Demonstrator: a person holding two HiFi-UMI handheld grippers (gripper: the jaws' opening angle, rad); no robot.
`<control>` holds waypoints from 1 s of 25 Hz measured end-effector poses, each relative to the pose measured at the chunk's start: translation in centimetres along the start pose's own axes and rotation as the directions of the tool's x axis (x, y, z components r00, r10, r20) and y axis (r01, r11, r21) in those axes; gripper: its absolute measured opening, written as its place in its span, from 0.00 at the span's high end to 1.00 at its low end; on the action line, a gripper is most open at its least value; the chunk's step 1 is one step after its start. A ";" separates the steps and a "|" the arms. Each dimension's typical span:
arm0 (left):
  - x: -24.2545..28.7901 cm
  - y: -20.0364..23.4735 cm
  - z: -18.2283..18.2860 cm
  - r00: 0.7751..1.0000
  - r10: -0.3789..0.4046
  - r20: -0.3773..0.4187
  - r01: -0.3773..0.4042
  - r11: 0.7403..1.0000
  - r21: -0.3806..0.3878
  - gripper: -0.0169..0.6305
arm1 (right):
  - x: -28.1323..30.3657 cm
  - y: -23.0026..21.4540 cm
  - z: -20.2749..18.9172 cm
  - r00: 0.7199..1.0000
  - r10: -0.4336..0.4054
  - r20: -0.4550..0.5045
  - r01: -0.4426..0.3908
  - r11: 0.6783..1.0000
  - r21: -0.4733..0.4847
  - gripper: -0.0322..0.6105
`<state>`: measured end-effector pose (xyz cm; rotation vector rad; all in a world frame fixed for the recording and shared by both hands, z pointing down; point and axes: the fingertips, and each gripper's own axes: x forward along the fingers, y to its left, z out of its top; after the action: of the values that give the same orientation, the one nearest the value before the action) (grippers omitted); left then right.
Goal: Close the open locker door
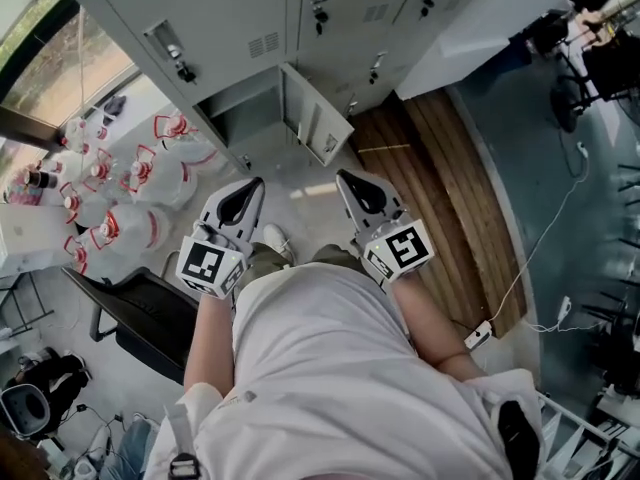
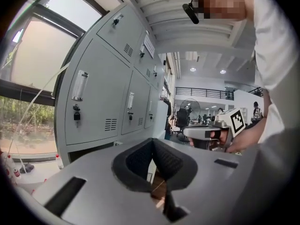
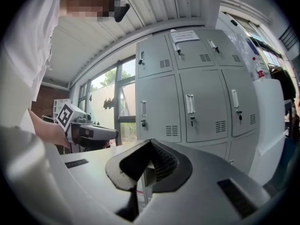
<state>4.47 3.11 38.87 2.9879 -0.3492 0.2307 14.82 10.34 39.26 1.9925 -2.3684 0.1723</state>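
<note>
Only 1 locker door [image 1: 318, 118] open; L tool [image 1: 257, 185], R tool [image 1: 344, 177] closed.

Two tools: the left tool [image 1: 256, 184] and the right tool [image 1: 344, 176]. Each carries one marker cube [image 1: 210, 265], two cubes in all.

One locker door [image 1: 318, 118] stands open, at twelve o'clock from the tools. In the right gripper view six closed locker doors [image 3: 201, 104] show whole, three in the upper row and three in the row below, and one paper notice [image 3: 184, 35] sits on the upper row.

At nine to ten o'clock in the head view stand clear water jugs [image 1: 135, 230] with red handles. There are at least six, but the exact number cannot be told.

One black chair [image 1: 150, 318] at eight o'clock. One white power strip [image 1: 478, 335] at four o'clock. One standing fan [image 2: 187, 108] in the left gripper view.
</note>
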 end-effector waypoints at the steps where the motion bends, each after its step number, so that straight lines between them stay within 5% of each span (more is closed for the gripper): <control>1: 0.0 1.1 0.1 1.000 -0.009 0.001 0.009 1.000 -0.002 0.97 | 1.4 0.1 0.2 1.000 0.001 0.001 -0.001 1.000 -0.004 0.94; 11: -0.1 8.9 -1.3 0.998 -0.042 -0.054 0.041 0.999 -0.019 0.97 | 10.8 0.9 -0.6 0.997 0.031 -0.076 -0.035 0.998 -0.056 0.92; 20: 2.8 9.3 -2.7 0.992 -0.037 -0.117 0.032 0.998 -0.049 0.97 | 11.1 -4.0 -3.3 0.985 0.007 -0.171 -0.012 1.000 -0.026 0.88; 25: 5.0 8.4 -3.1 0.989 -0.033 -0.147 0.022 0.997 -0.076 0.97 | 10.5 -7.3 -5.1 0.969 0.009 -0.248 -0.032 0.996 -0.088 0.83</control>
<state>6.82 -5.66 43.61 2.8791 -0.2939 0.4247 19.96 -0.56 45.81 1.7897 -2.2003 0.2898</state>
